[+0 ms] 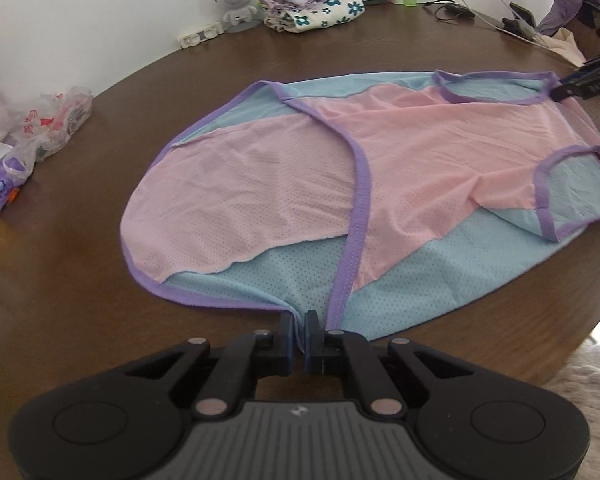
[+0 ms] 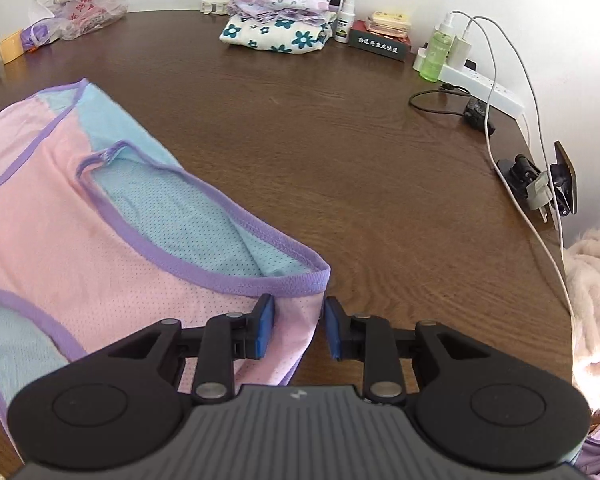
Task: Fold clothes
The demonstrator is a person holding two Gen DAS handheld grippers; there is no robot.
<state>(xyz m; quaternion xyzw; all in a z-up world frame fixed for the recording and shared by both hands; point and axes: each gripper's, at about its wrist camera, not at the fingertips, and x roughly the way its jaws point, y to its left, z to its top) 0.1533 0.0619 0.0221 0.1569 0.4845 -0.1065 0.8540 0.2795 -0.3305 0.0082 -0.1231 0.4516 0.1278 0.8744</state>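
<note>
Both grippers were the same build. The left gripper (image 1: 299, 334) had black linkage arms with round silver pivot pins, blue pads on its fingers, and a grey ribbed centre plate with a tiny logo, flanked by two black round housings. The right gripper (image 2: 299, 330) looked identical, blue pads and all.

Garment (image 1: 400, 148) pink, blue, purple-trimmed, dotted mesh; table (image 2: 340, 140) dark brown; folded stack (image 2: 276, 28) floral, perhaps teal.

Home: cluttered table (image 2: 340, 152), folded laundry (image 2: 278, 20)
</note>
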